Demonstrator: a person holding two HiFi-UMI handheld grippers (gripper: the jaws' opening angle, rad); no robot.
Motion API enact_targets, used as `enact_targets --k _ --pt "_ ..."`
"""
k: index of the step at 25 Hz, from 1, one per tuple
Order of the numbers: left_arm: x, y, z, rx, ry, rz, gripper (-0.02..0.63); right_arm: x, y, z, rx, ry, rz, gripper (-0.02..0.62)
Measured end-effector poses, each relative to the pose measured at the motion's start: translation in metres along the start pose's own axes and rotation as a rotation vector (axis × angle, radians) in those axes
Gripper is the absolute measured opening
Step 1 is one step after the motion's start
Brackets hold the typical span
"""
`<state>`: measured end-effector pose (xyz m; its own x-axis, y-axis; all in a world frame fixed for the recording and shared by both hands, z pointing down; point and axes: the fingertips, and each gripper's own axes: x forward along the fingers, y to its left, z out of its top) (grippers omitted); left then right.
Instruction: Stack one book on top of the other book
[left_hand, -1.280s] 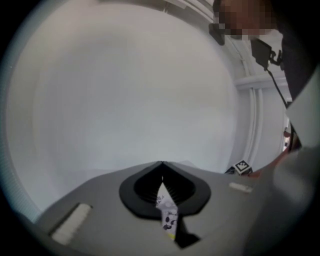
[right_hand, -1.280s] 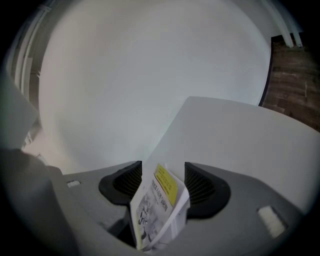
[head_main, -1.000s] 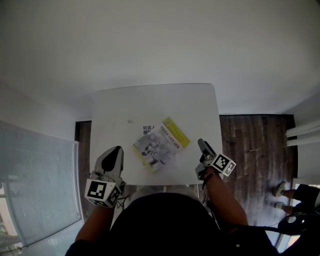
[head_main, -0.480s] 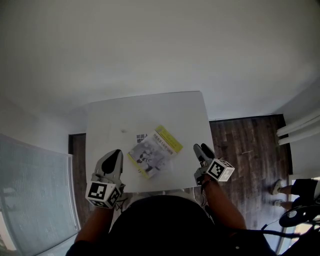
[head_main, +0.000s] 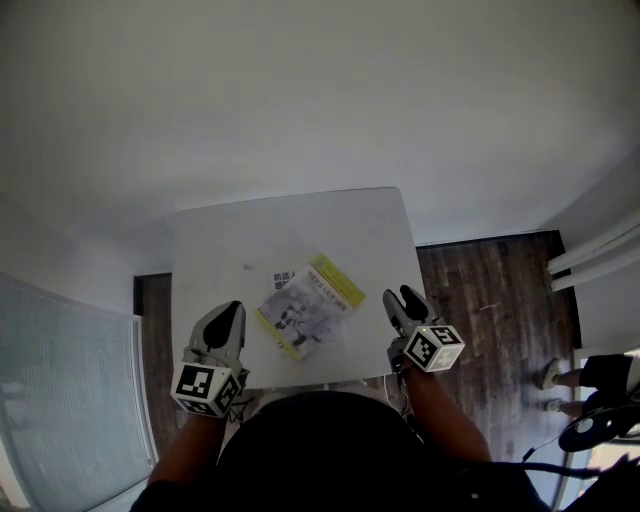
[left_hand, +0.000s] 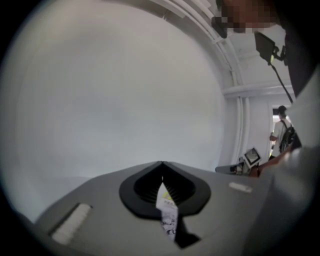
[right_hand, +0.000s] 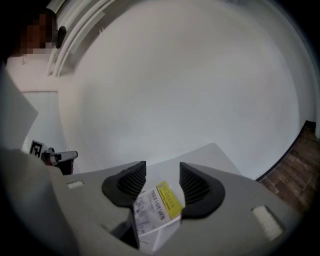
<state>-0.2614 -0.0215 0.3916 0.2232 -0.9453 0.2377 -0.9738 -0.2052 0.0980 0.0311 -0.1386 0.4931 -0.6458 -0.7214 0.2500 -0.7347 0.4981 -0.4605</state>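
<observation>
Two books lie stacked askew on the white table (head_main: 300, 225). The top book (head_main: 310, 303) has a grey picture and a yellow band. Only a corner of the lower book (head_main: 284, 277) with black print shows. My right gripper (head_main: 398, 298) hovers just right of the stack, apart from it. Its jaws have just been closing but still stand open with nothing between them. In the right gripper view the top book (right_hand: 156, 209) shows beyond the gap of the right gripper (right_hand: 163, 167). My left gripper (head_main: 234, 306) sits left of the stack, shut and empty, tips meeting (left_hand: 161, 164).
Dark wooden floor (head_main: 490, 290) lies past the table's right edge, with a person's feet (head_main: 560, 376) and white posts (head_main: 592, 262) farther right. A grey panel (head_main: 60, 390) runs along the left. A person (left_hand: 283, 132) stands far off in the left gripper view.
My right gripper has risen and rolled, so both its fingers now show from above. The left gripper and the stacked books have stayed in place.
</observation>
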Motion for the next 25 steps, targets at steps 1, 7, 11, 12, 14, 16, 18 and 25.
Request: enact_targets --k 1,7,11,12,14,16,18,25 --pt "-0.001 0.001 0.000 0.000 0.000 0.000 0.003 0.000 0.002 0.000 -0.004 -0.001 0.001 0.205" --pt "-0.009 0.010 -0.006 0.001 0.009 0.009 0.003 0.005 0.013 -0.008 -0.016 0.008 0.008 0.150" --pt "-0.015 0.015 -0.008 -0.005 0.018 0.024 0.003 0.007 0.021 -0.010 -0.034 0.015 0.022 0.093" --pt "-0.016 0.016 -0.009 -0.008 0.019 0.024 0.003 0.008 0.022 -0.010 -0.038 0.017 0.026 0.089" --pt "-0.016 0.016 -0.009 -0.011 0.018 0.022 0.003 0.009 0.023 -0.011 -0.043 0.020 0.032 0.077" --pt "-0.017 0.016 -0.008 -0.012 0.018 0.022 0.003 0.009 0.026 -0.010 -0.052 0.019 0.037 0.060" --pt "-0.017 0.016 -0.007 -0.012 0.017 0.022 0.003 0.008 0.029 -0.010 -0.064 0.018 0.045 0.042" --pt "-0.020 0.016 -0.007 -0.017 0.010 0.018 0.003 0.004 0.038 -0.015 -0.107 0.031 0.066 0.003"
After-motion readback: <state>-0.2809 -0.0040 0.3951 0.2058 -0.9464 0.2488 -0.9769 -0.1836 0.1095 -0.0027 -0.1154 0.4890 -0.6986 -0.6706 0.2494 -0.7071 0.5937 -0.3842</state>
